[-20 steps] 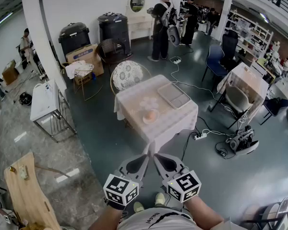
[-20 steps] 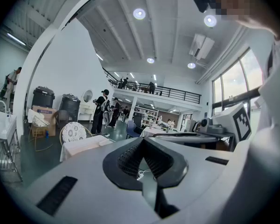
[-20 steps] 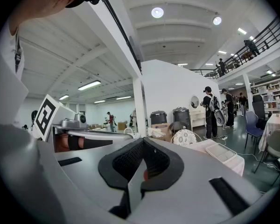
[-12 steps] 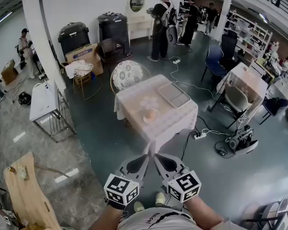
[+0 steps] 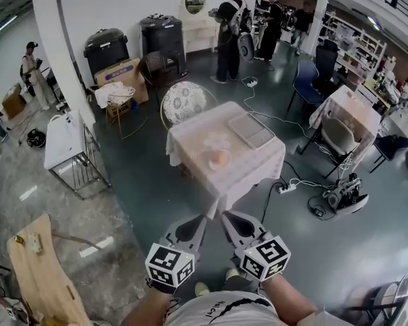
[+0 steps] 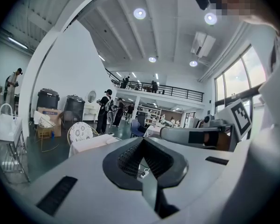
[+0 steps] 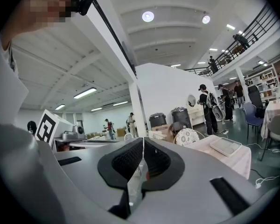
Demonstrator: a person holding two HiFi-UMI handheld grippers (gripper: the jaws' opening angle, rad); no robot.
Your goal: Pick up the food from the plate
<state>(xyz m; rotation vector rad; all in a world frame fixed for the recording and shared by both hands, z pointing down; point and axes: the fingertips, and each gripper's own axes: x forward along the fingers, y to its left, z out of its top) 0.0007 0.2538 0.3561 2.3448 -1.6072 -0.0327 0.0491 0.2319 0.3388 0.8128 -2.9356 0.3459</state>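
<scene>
2 grippers, both low in the head view and well short of the table. L gripper (image 5: 202,221): ribbed dark pads pressed together at the tips, nothing between, per its own view (image 6: 142,143). R gripper (image 5: 228,219): jaws also pressed together, empty (image 7: 142,146). Each carries 1 cube w/ black-white square markers.

1 square table (image 5: 255,172) w/ a pale draped cloth, well apart from both grippers. On it: 1 round plate (image 5: 211,163) holding 1 small round orange food item (image 5: 219,157), on the side nearer me; 1 pale rectangular tray (image 5: 252,130) w/ a raised rim at the far side.

Behind the table: 1 chair (image 5: 183,102) w/ a round patterned back, 2 black bins (image 5: 105,49).

Vs. earlier frame: the table sits slightly further right in view, the R cube has drifted out to the right, and both jaws are closed as before.
</scene>
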